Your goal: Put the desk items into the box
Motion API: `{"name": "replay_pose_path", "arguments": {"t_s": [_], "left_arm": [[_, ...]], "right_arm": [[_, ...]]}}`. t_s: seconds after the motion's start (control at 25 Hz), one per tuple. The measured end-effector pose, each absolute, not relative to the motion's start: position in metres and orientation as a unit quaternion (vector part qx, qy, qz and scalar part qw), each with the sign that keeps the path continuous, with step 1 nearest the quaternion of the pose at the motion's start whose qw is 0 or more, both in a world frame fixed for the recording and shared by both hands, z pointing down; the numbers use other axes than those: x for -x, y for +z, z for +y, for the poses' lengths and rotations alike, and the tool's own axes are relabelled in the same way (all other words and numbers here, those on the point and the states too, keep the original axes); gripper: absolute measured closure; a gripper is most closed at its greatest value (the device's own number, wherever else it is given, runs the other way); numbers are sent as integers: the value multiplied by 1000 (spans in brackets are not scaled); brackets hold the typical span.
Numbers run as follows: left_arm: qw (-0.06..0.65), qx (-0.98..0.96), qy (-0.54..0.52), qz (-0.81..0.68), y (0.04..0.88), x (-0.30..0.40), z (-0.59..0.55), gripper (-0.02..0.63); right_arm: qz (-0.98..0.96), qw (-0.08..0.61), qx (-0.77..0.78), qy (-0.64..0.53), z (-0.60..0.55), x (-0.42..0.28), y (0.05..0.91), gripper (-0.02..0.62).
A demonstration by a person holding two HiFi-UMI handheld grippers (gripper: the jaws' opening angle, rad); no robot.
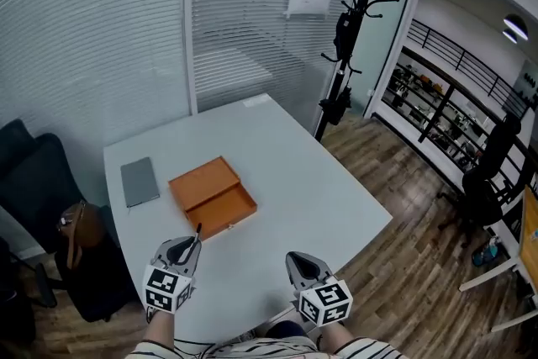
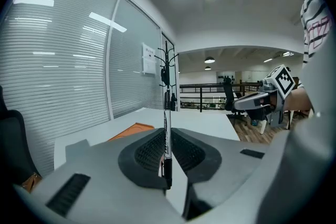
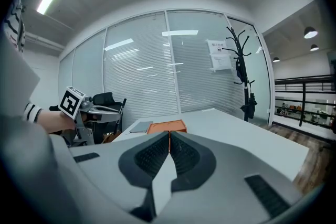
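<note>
An open orange box (image 1: 213, 196) lies on the white table (image 1: 311, 181), its lid folded back toward the far left. A grey notebook (image 1: 139, 181) rests left of it. My left gripper (image 1: 192, 247) hovers just in front of the box, shut on a black and white pen (image 2: 166, 136) that stands upright between the pads. The pen's tip (image 1: 198, 228) pokes up toward the box's near edge. My right gripper (image 1: 304, 264) sits to the right near the table's front edge, shut with nothing in it. The box (image 3: 167, 126) shows past its pads.
A black coat stand (image 1: 351, 21) rises beyond the table's far right corner. A dark chair with a brown bag (image 1: 77, 231) stands at the table's left. Wooden floor and another office chair (image 1: 487, 181) lie to the right.
</note>
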State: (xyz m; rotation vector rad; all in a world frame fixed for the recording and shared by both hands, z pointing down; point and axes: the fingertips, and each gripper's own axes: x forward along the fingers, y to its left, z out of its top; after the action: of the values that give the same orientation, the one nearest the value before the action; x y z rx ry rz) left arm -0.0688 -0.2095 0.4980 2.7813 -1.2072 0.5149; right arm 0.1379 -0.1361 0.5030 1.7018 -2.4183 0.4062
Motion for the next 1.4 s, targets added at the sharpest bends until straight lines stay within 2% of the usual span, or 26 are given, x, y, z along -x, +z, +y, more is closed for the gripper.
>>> {"name": "replay_pose_path", "arguments": {"t_s": [0.52, 1.4], "left_arm": [[14, -884, 234, -405, 533, 63, -282, 552], [20, -846, 378, -374, 628, 3, -387, 552]], "right_arm": [[-838, 93, -516, 152, -206, -129, 521, 569], [-865, 123, -451, 183, -295, -171, 553, 569]]}}
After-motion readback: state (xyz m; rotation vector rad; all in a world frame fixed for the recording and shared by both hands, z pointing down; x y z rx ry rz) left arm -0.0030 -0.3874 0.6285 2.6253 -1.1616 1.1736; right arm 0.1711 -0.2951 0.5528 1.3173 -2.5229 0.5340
